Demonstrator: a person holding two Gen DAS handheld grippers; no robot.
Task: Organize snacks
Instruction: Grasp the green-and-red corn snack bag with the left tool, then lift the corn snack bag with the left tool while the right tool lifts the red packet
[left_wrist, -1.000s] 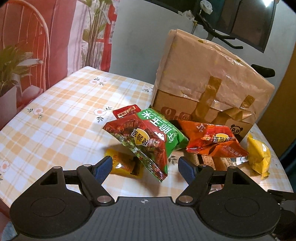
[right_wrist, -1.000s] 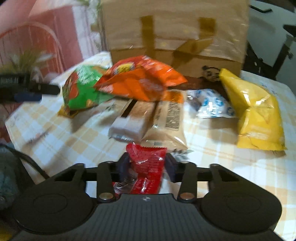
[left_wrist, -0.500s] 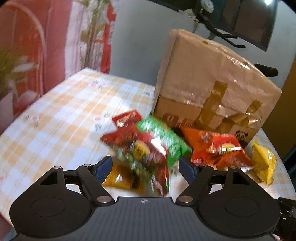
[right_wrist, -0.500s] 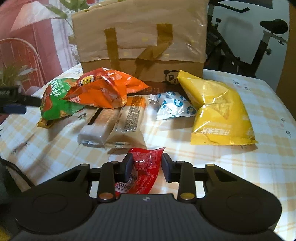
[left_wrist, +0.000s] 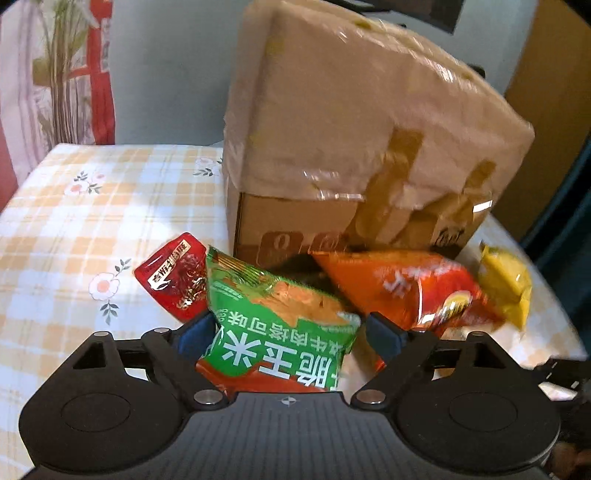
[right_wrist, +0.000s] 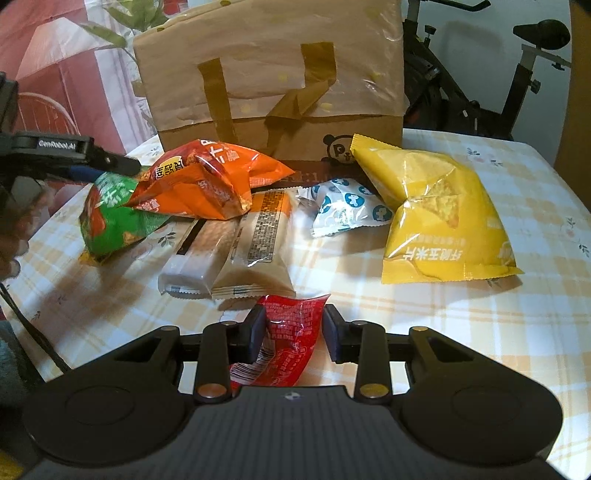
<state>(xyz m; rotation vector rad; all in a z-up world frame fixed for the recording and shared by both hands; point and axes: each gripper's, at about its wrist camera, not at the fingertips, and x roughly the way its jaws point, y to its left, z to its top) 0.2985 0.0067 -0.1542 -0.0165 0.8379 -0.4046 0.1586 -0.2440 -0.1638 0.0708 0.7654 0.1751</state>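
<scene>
While the snacks lie in a loose heap on the checked desk (right_wrist: 461, 332) in front of the taped cardboard box (right_wrist: 273, 74), little sorting looks done yet. No row or group has formed that I can make out; the packets overlap one another near the box's foot.

The left tool (left_wrist: 290, 332) has its jaws opening, with the green snack bag (left_wrist: 280, 325) sitting between them; the pads stand just clear of the bag's sides, so it reads as released or nearly so. That bag lies against the orange bag (left_wrist: 402, 288), with a small red packet (left_wrist: 177, 277) just beside it on the far side.

The right tool (right_wrist: 294, 332) is clenched on a red sachet (right_wrist: 288, 339), both pads pressing its crinkled sides, low over the desk near the front edge.

Left to deal with, by my reckoning: the orange bag, the big yellow bag (right_wrist: 439, 214), a white-and-blue packet (right_wrist: 347, 210) and 2 pale wrapped bars (right_wrist: 236, 251), all resting close to the box. Where the snacks are meant to end up is not shown. I judge the task early, with 2 items in hand and about 5 more untouched.
</scene>
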